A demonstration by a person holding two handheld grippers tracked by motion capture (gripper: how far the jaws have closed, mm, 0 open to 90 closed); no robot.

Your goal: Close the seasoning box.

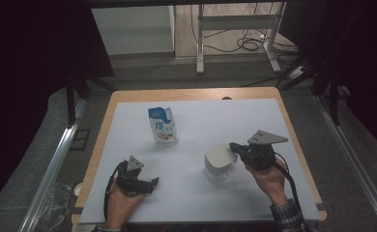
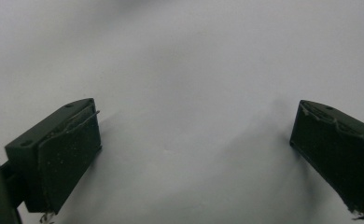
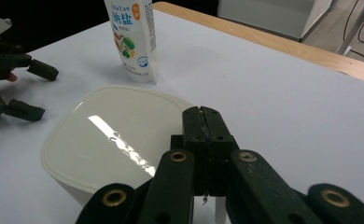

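A person's two hands come in from the near edge of a white tabletop [image 1: 235,121], each holding a black gripper. The landmark is a white lidded container [image 1: 219,162], square with rounded corners, sitting on the tabletop right of the middle and fairly near the person. The right gripper [image 1: 234,146] lies just right of the container, its tip at the container's right edge. In the right gripper view its fingers [image 3: 203,128] are pressed together over the near rim of the glossy lid; whether anything thin is pinched between them cannot be told. The right hand [image 1: 268,178] grips the tool from behind, a checked sleeve at the wrist, and a cable trails back from it. Well to the left of the container, and slightly nearer the person, the left gripper [image 1: 153,182] rests low over bare tabletop, its fingers [image 2: 61,154] spread wide with nothing between them. Farther from the person than the container, and to its left, a blue and white pouch [image 1: 163,125] stands upright. Beyond the tabletop's far wooden edge are the floor, metal desk legs [image 1: 200,46] and loose cables [image 1: 252,43].
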